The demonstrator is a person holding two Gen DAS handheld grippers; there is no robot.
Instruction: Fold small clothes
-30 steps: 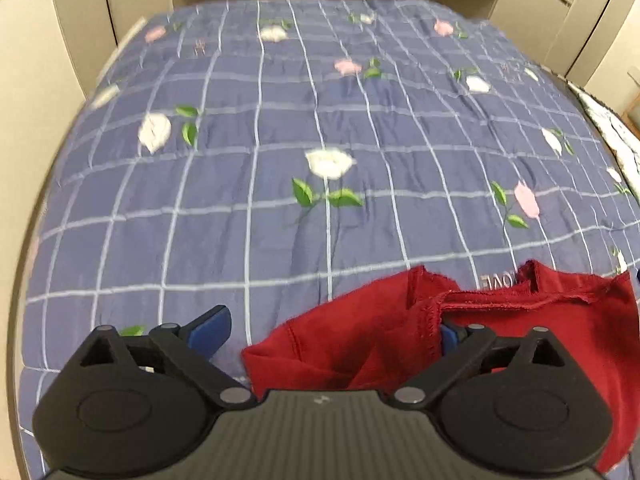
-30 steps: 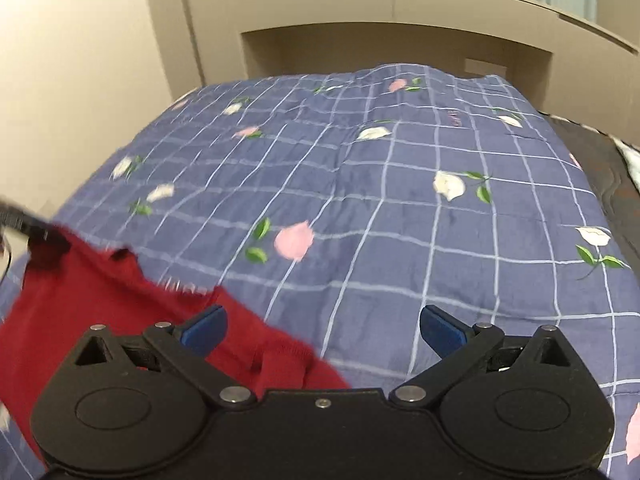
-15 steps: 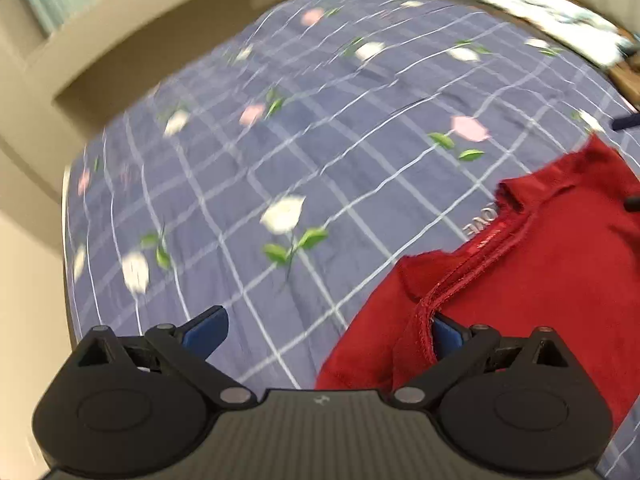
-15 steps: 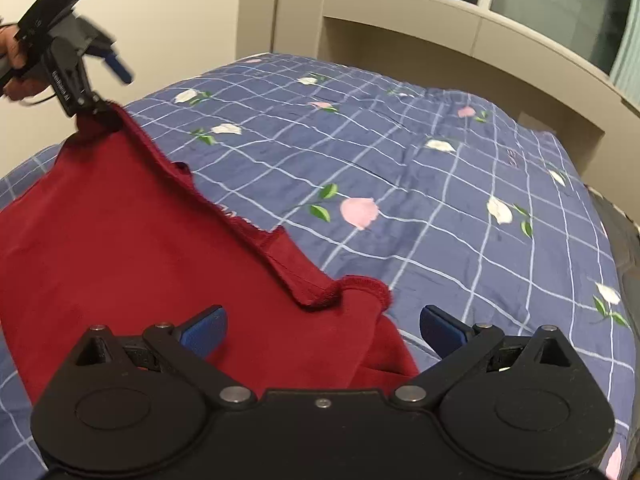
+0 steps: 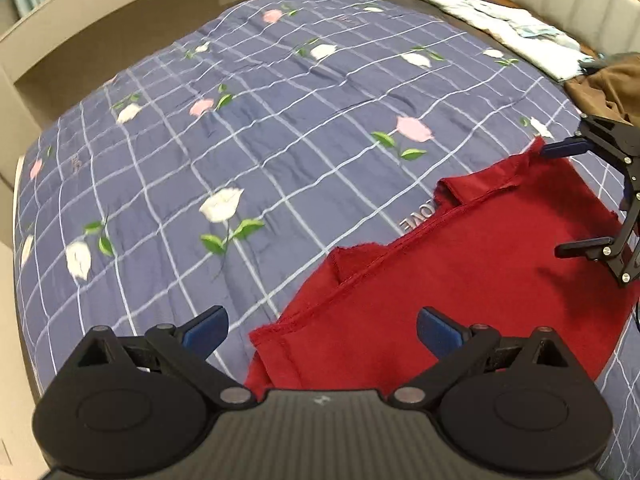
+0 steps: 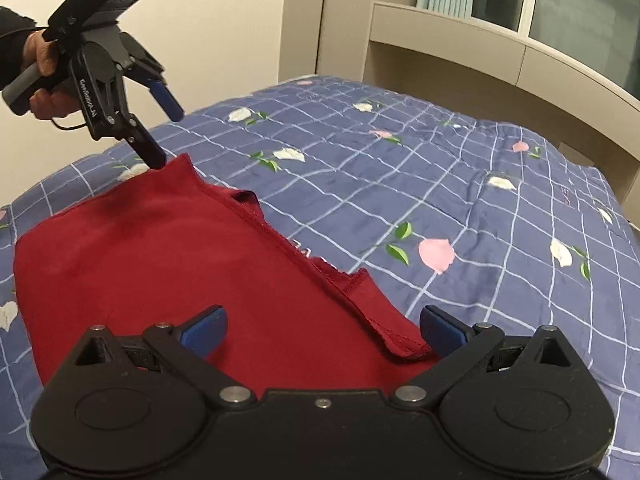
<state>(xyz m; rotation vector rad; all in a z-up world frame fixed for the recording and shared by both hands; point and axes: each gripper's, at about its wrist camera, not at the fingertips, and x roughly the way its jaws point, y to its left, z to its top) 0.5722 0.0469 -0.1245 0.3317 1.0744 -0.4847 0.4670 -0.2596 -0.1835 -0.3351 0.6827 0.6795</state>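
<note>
Red garment [image 5: 460, 280] lay spread flat on the quilt [image 5: 240, 140], near edge. We held the left gripper [image 5: 320, 328] and right gripper [image 6: 322, 330] wide apart, gripping nothing, at its two far corners. Spreading looked complete; next we judged a corner regrasp necessary to fold.

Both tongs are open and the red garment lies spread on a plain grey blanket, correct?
Not quite. The right wrist view shows the red garment on a blue checked quilt with flowers, not plain grey. Left tongs and right tongs are open.
</note>
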